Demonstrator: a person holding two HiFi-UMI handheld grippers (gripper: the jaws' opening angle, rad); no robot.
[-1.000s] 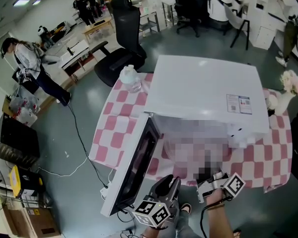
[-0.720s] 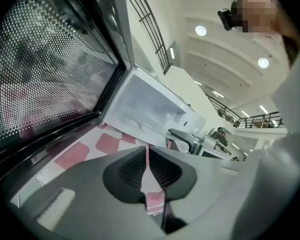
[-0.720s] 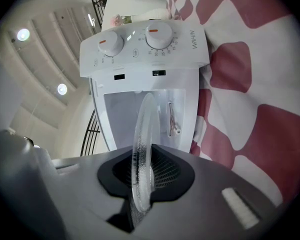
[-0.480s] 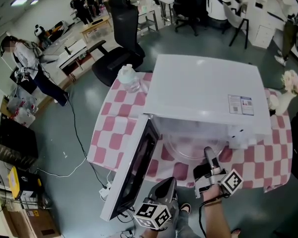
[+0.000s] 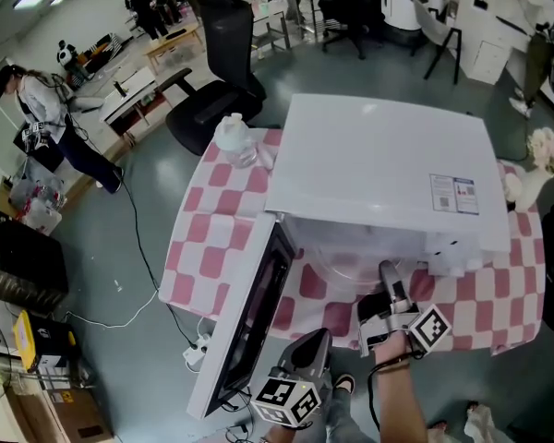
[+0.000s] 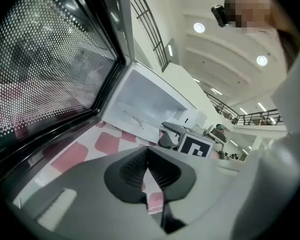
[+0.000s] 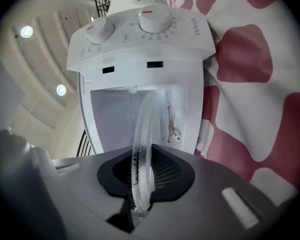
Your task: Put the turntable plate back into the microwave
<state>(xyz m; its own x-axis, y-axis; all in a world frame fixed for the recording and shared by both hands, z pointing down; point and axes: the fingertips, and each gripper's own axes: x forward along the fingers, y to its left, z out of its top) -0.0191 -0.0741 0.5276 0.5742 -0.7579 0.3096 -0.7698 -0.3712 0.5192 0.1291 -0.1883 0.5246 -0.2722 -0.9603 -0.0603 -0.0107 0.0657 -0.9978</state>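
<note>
Right hand-held gripper (image 5: 386, 275) (image 7: 145, 171): jaws only a little apart, pinched on the rim of the turntable plate (image 5: 351, 268) (image 7: 142, 139). It sits lower middle of the head view, pointing up the frame at the oven's open front.

Turntable plate: clear glass, right at the mouth of the microwave (image 5: 379, 164) (image 7: 140, 59). The near part sticks out over the checked cloth (image 5: 203, 238) and the far part runs under the top edge of the opening. In the right gripper view it's edge-on, dead centre, from the jaws toward the white cavity.

Left hand-held gripper (image 5: 314, 344) (image 6: 147, 170): jaws fully together, nothing between them — bottom centre of the head view, just beside the door's free end.

Door (image 5: 249, 321) (image 6: 55, 69): swung wide open toward the lower left, with its mesh window filling the upper left of the left gripper view.

Microwave: white box on the worktop (image 5: 512, 289), 2 knobs (image 7: 154, 19) on its panel.

Other stuff: clear bottle (image 5: 236, 144) on the cloth at the microwave's upper-left corner, and a black office chair (image 5: 223, 72) behind it.
</note>
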